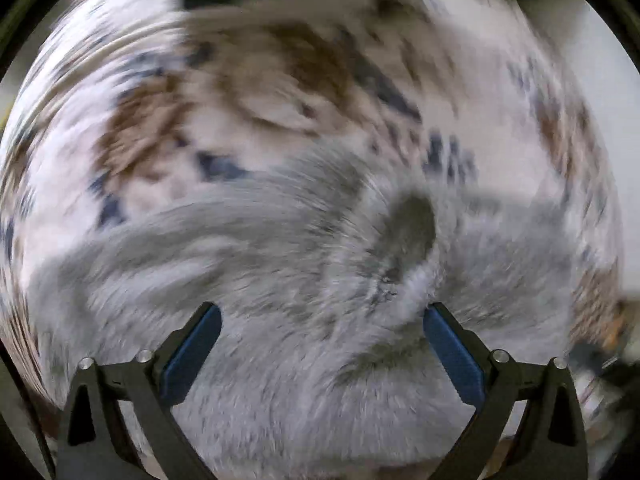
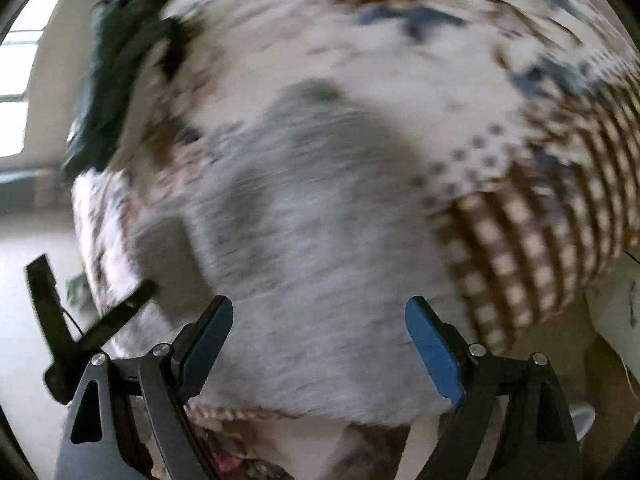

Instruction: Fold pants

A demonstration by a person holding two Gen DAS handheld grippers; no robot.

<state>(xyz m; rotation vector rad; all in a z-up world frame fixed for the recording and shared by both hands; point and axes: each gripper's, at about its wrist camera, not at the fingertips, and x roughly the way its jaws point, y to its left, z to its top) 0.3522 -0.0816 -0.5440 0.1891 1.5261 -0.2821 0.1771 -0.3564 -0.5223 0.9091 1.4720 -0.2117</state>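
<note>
The grey heathered pants [image 1: 280, 248] lie rumpled on a patterned bedspread and fill the lower half of the left wrist view, which is motion-blurred. My left gripper [image 1: 322, 314] is open just above the grey cloth, with nothing between its blue pads. In the right wrist view the pants [image 2: 320, 240] lie stretched away from me near the bed's front edge. My right gripper [image 2: 320, 312] is open above their near end and holds nothing. The other gripper [image 2: 72, 320] shows at the lower left of that view.
The bedspread [image 1: 160, 120] is white with brown and blue patches, and it also shows in the right wrist view [image 2: 520, 240]. A dark green garment [image 2: 116, 64] lies at the bed's far left. Floor and a window are on the left.
</note>
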